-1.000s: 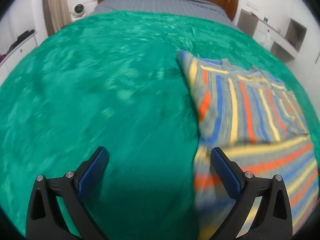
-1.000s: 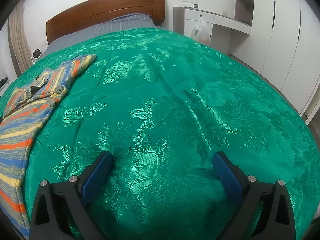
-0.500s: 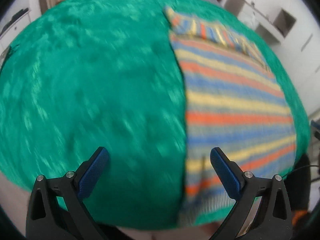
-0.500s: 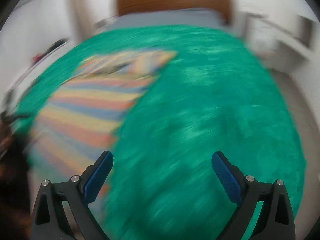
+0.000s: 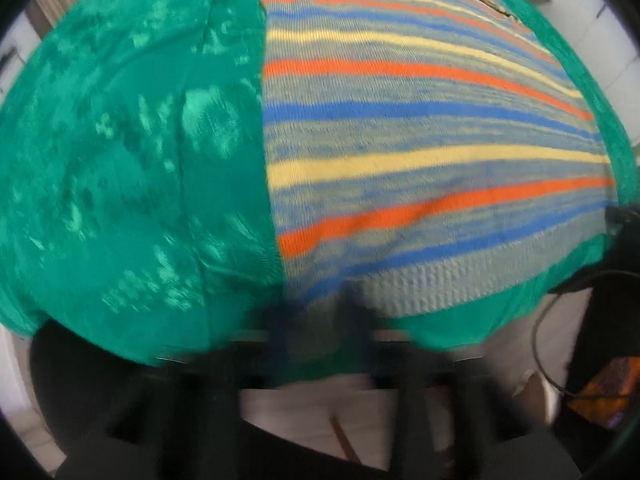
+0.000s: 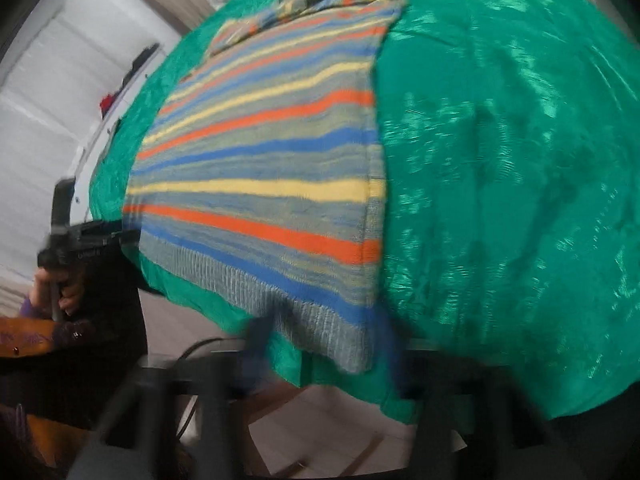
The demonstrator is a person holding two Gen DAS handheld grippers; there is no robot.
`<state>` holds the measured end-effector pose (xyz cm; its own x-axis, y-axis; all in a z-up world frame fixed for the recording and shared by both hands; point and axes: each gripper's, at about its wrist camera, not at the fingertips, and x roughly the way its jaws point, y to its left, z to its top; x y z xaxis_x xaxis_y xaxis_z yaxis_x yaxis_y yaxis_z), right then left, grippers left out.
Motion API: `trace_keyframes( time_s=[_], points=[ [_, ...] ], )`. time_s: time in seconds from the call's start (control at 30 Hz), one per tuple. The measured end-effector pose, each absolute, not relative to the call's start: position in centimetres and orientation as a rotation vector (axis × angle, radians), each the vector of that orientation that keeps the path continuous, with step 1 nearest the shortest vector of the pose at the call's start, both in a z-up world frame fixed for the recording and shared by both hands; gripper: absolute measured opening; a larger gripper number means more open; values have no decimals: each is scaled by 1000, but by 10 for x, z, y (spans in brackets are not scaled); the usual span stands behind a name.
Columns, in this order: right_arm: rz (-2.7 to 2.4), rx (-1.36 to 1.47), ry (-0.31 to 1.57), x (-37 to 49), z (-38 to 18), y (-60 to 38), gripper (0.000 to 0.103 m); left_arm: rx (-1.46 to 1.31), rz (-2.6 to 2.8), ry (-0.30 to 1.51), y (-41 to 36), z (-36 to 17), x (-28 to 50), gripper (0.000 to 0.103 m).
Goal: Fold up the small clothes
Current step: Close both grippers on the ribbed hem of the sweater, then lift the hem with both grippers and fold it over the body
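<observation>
Only the right view shows the left claw (image 6: 86, 242); both claws' openings blur beyond telling at the striped sweater (image 5: 420, 152).

Both cameras now look from lower and closer at the near end of the bed than a second ago. The striped knitted sweater (image 5: 420, 152), orange, blue, yellow and grey, fills far more of each view, and its ribbed grey hem (image 6: 304, 320) now shows near the edge of the shiny green bedspread (image 5: 132, 168). The left gripper (image 5: 320, 320) and the right gripper (image 6: 324, 344), both spread wide earlier, are now blurred at that hem with their blue-padded fingers (image 6: 256, 340) much closer together; contact with the cloth cannot be made out. The headboard has left both views.
</observation>
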<state>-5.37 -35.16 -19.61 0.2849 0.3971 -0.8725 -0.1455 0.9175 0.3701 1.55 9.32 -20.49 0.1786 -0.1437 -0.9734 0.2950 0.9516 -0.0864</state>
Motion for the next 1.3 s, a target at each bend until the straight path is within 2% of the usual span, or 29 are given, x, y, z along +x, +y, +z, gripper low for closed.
trace_keyframes(
  time_s=[0.13,0.43,0.9,1.07,1.3],
  points=[
    [380,209,1211,-61,-173,-350,6,59,-324,1355,103,-190,16,5],
    [387,271,1012,-44,-114,-356,6,-140,-386,1229,121,-142,35,4],
    [333,301,883,14,-79,-367,6,-292,-411,1069,144,-111,101,4],
    [293,289,821,61,-70,-376,6,-278,-398,999,129,-97,164,4],
    [242,315,774,164,-66,-397,6,-305,-356,994,106,-106,278,4]
  ],
)
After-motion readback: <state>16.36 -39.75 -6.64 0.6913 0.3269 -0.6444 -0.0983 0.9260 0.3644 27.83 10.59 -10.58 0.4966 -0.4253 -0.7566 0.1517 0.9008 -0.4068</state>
